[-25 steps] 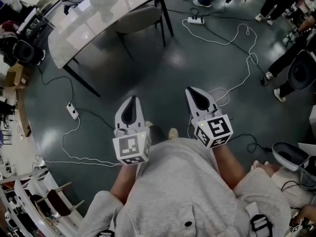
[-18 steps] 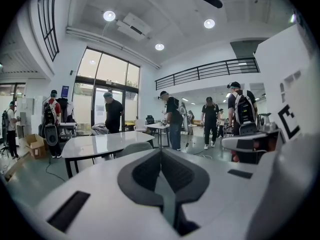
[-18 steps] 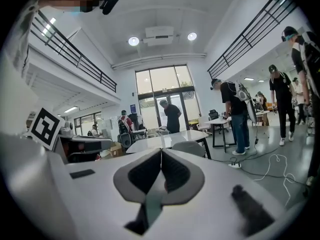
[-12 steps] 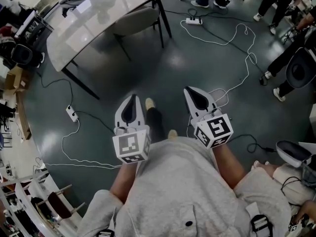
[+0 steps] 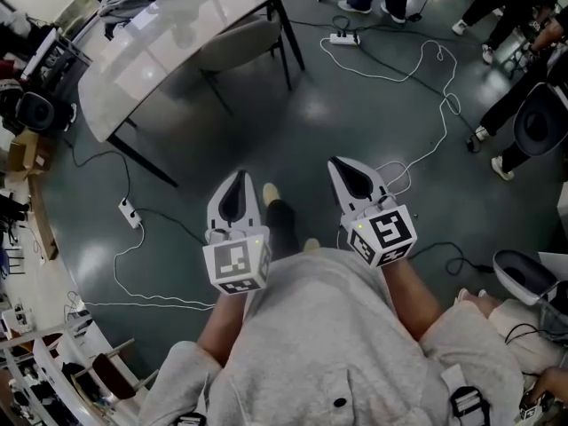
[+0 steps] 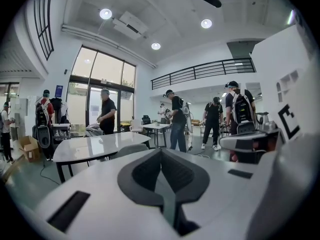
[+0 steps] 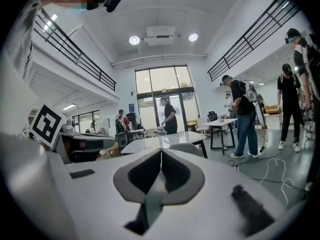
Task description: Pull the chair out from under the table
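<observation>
Across the floor [image 5: 355, 105] ahead, the chair [image 5: 238, 41] sits tucked under the table [image 5: 169, 47], well apart from your left hand-held gripper [image 5: 238, 185] and right hand-held gripper [image 5: 348, 170], both clenched empty; your foot [image 5: 270, 190] has just stepped forward, so you're only approaching.

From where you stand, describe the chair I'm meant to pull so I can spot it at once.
Look to the big pale, glossy table with dark legs at the head view's upper left. Tucked under its right end is the chair: a grey padded shell on thin dark legs, the only seat visible at that table.
</observation>
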Available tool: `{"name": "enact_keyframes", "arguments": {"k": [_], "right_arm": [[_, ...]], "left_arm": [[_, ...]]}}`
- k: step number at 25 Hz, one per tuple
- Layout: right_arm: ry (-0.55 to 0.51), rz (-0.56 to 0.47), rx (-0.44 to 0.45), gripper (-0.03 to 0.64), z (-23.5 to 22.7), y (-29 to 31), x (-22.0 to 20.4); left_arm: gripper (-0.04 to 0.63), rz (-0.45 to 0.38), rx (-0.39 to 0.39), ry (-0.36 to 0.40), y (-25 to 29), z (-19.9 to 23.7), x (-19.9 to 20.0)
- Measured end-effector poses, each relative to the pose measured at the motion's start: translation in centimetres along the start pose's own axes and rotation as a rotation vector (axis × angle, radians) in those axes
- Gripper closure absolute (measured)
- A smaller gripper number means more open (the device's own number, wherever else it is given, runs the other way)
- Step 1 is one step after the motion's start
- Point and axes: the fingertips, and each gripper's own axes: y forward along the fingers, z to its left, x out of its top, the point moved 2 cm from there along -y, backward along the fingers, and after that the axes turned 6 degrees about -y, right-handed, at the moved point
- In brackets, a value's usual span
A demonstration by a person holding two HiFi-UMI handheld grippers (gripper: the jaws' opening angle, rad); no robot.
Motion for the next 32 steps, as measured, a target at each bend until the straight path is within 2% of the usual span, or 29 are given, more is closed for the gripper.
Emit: {"name": "enact_keyframes", "arguments": {"k": [14, 26, 32], "right_arm": [[0.035, 0.042, 0.046, 0.592, -1.5, 5.8, -0.4], [0.009, 0.103, 0.083, 0.592, -2.2, 13.9, 0.4], [-0.004, 0.109, 0.072, 0.592, -2.7, 18.7, 1.1]], "left_arm": [[0.58, 0.057, 0.006, -0.009, 4.9, 2.4, 0.1], [0.58, 0.098, -0.012, -0.022, 11.4, 6.9, 1.0], [0.58, 0.111, -0.022, -0.026, 15.2, 10.1, 1.8]]}}
